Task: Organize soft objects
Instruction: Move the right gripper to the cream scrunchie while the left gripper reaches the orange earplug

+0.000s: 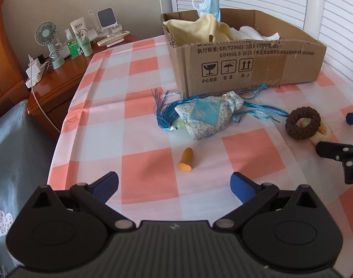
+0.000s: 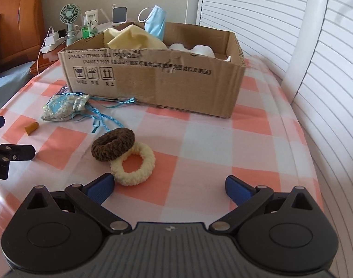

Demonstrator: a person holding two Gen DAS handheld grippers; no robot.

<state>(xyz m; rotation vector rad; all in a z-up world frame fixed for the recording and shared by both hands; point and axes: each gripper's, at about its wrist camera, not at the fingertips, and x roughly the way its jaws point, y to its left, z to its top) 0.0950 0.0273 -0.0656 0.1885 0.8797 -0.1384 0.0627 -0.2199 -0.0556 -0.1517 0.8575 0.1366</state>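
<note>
1. Left gripper (image 1: 174,185): blue pads spread wide, nothing between them, low over the pink-and-white checked tablecloth (image 1: 148,185).
2. Right gripper (image 2: 169,188): also spread wide & empty. Its left pad sits just beside the cream knitted ring scrunchie (image 2: 133,166), not clearly touching.
3. Just ahead of the left gripper, slightly right of centre: small orange cone-shaped foam earplug (image 1: 186,161), lying on its side, wide end toward the camera.
4. Dark brown knitted ring scrunchie (image 2: 113,144) overlaps the cream one's far-left edge, resting partly on top.
5. Step in hand, prob.: right gripper takes the scrunchies. Best to shift left so the band sits between the pads, then pinch one side of the ring, not across the hole. Brown one first, since it lies on top.
6. Farther: blue-and-white patterned fabric sachet with blue tassel cords (image 1: 208,115), near the box front; cords trail toward the scrunchies, so they could snag.
7. Farthest: open brown cardboard box (image 2: 153,76), holding a pale yellow cloth (image 2: 132,38), white fabric & a blue face mask (image 2: 154,22) at the back wall. Looks like the drop spot.
</note>
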